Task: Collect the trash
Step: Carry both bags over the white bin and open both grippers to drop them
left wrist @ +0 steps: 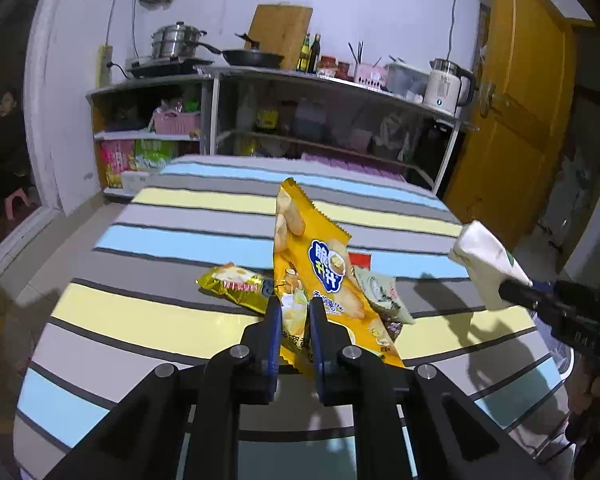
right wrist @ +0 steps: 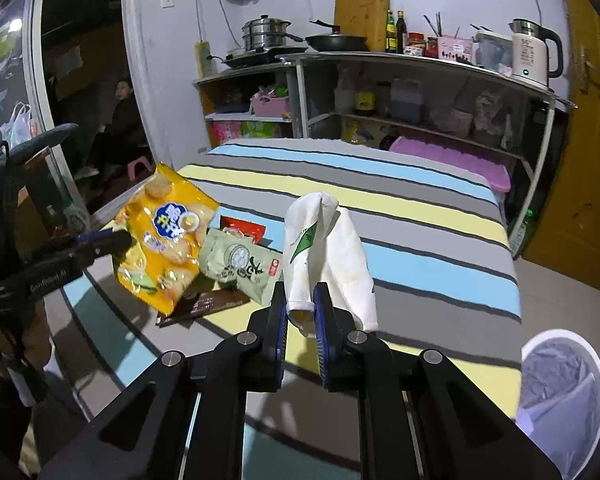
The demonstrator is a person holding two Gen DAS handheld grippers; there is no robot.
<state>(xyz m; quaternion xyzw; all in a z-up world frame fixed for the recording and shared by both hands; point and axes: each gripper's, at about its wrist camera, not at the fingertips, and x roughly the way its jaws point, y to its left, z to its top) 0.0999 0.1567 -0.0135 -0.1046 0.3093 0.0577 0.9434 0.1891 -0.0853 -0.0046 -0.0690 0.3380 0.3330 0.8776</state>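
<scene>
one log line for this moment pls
left gripper: shut on orange snack bag, lifted | right gripper: shut on white paper bag | wrappers left on table | bin lower right

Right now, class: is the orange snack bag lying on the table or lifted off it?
Lifted. The left gripper pinches the orange snack bag near its lower end, so it stands above the striped table.

Right gripper [right wrist: 300,304] clamped on crumpled white paper bag [right wrist: 324,256], lifted over striped tablecloth [right wrist: 420,240]; left gripper [right wrist: 112,242] holds yellow chip bag [right wrist: 164,236] aloft; green snack packet [right wrist: 240,264], red packet [right wrist: 242,228], brown wrapper [right wrist: 208,304] on cloth; lined white trash bin [right wrist: 564,392] lower right.
</scene>
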